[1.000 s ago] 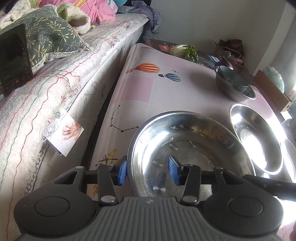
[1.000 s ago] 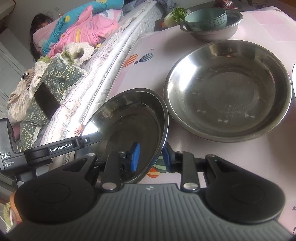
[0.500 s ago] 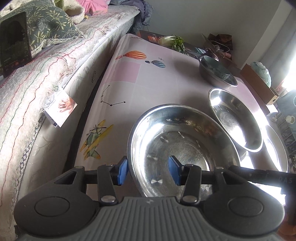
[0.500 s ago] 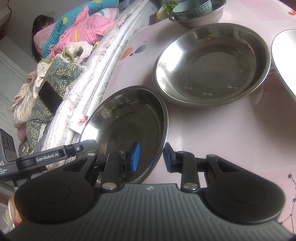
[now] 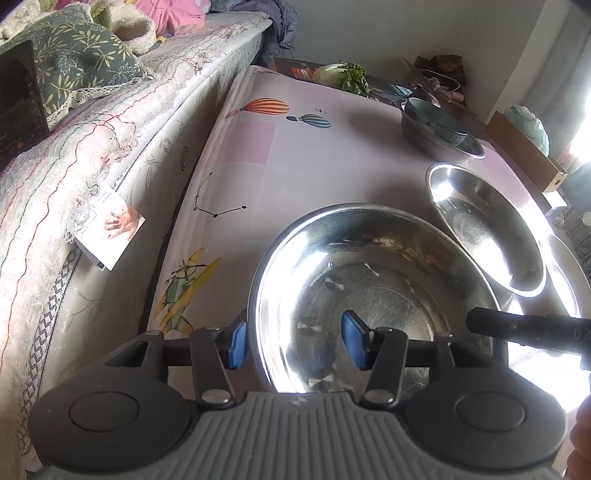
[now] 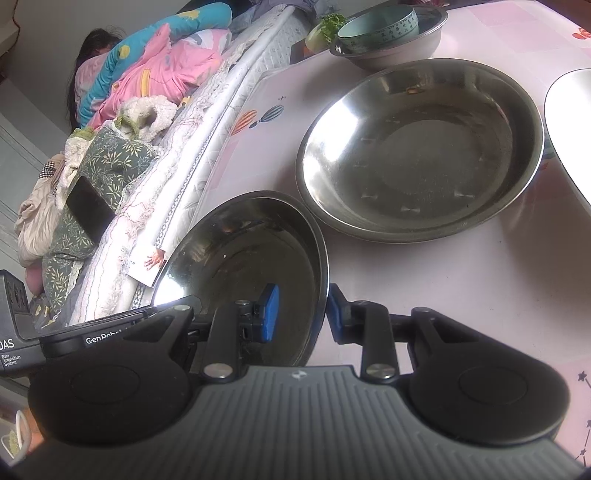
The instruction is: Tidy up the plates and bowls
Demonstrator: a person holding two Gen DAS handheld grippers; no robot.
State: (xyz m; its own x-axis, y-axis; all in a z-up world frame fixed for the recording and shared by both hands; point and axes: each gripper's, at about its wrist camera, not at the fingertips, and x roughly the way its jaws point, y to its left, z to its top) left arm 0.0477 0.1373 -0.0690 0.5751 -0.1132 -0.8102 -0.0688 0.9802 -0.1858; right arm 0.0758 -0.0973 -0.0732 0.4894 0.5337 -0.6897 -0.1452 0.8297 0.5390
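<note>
A wide steel bowl (image 5: 369,288) fills the near part of the left wrist view. My left gripper (image 5: 295,343) straddles its left rim, one pad outside and one inside; the jaws are opening and the inner pad stands clear of the wall. My right gripper (image 6: 301,314) is shut on the same steel bowl (image 6: 251,258) at its right rim, which runs between the blue pads. A second steel bowl (image 6: 421,147) lies on the table beyond. A teal ceramic bowl (image 6: 380,26) sits inside a grey steel bowl (image 6: 399,55) at the far end.
A pink printed tablecloth (image 5: 295,155) covers the table. A bed (image 5: 110,129) runs along its left edge, with a person under a pink blanket (image 6: 155,74). Another shiny plate (image 6: 569,129) lies at the right. A cabbage (image 5: 343,75) and a cardboard box (image 5: 524,147) stand at the back.
My left gripper's jaws have spread a little around the bowl's rim. The right gripper's hold on the bowl looks the same. The table behind has shifted slightly in both views.
</note>
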